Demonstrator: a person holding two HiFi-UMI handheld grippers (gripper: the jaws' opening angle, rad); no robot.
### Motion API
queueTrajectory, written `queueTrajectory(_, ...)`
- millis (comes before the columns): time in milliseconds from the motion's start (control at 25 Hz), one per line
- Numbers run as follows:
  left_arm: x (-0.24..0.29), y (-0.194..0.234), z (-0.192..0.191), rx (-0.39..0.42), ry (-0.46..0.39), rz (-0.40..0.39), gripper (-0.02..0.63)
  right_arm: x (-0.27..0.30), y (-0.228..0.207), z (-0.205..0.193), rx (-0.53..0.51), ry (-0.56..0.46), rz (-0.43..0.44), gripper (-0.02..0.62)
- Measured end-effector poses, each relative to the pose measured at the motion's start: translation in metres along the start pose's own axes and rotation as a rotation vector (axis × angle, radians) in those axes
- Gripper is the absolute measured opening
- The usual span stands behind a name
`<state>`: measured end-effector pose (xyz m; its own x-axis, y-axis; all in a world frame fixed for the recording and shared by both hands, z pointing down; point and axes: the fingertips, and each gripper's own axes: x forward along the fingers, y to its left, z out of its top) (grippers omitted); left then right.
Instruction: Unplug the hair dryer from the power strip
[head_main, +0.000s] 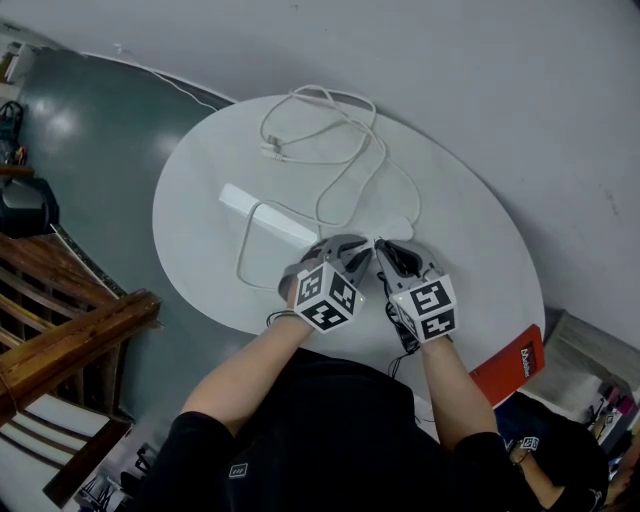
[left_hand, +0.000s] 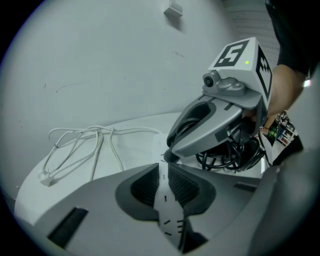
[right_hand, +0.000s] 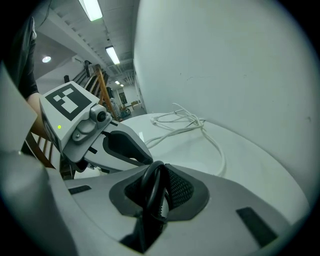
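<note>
A white power strip lies on the round white table, with its near end under my left gripper. In the left gripper view those jaws are shut on a thin white slotted piece, which looks like the strip's end. My right gripper sits right beside it, tip to tip. In the right gripper view its jaws are shut on a loop of black cord. More black cord hangs coiled under that gripper. I see no hair dryer body in any view.
A long white cable lies in loose loops across the far half of the table. A red flat object sticks out at the table's near right edge. A wooden stair rail stands to the left, and a pale wall rises behind the table.
</note>
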<state>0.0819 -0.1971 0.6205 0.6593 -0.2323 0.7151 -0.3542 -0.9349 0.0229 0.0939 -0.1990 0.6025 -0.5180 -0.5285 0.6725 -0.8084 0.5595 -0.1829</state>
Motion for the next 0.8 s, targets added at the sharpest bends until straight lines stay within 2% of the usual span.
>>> queueTrajectory(360, 0.0013, -0.0055, -0.0009, 0.039, 0.017, 0.007, 0.048, 0.0008, -0.003, -0.0012, 0.097, 0.001, 0.009, 0.072)
queueTrajectory(600, -0.0009, -0.0032, -0.0008, -0.013, -0.001, -0.009, 0.06, -0.0038, -0.0008, -0.0006, 0.11, -0.004, 0.001, 0.071)
queueTrajectory(800, -0.0002, -0.0058, -0.0003, 0.021, 0.006, -0.005, 0.06, -0.0048, -0.0031, -0.002, 0.15, -0.015, 0.007, 0.069)
